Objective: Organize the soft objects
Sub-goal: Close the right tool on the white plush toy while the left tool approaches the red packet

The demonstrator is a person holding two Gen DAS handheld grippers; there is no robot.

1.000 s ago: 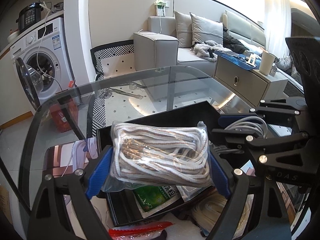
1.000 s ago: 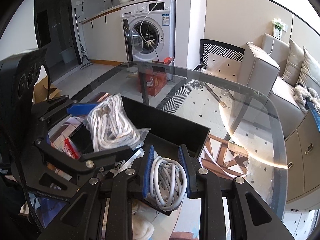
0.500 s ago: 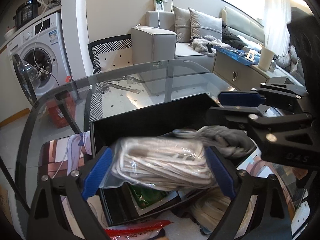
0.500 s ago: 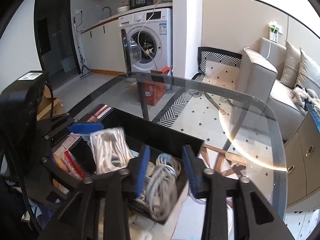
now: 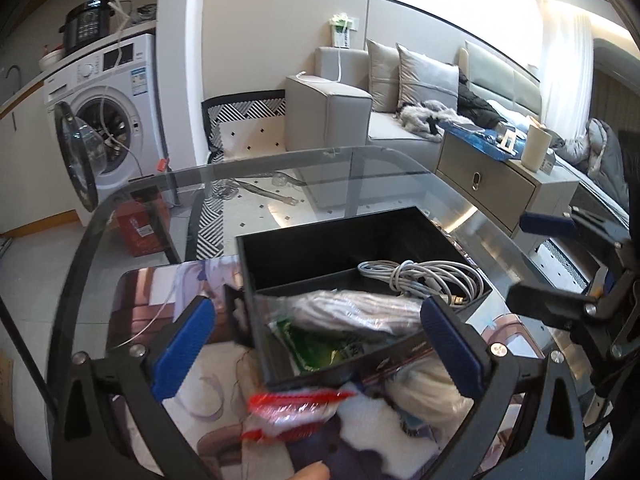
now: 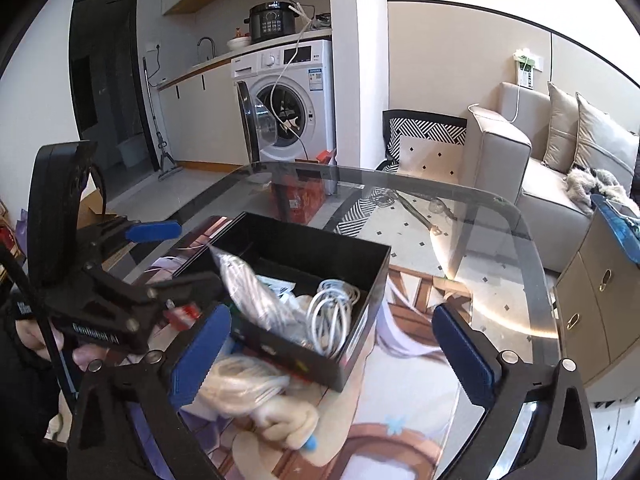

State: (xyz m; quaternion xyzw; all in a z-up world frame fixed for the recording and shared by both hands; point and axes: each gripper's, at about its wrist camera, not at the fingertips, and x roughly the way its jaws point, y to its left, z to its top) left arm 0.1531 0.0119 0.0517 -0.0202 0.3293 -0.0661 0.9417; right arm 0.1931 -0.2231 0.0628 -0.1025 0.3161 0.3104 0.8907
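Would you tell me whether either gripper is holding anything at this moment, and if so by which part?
Nothing is held. The left gripper and right gripper have just been opening; the bagged rope and white cable lie free in the black box.

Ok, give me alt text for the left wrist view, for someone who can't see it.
The left claw stands open and empty above a black bin on a glass table. Inside the bin lie a bagged rope bundle and a coiled grey cable. The right claw shows at the right edge, also open.
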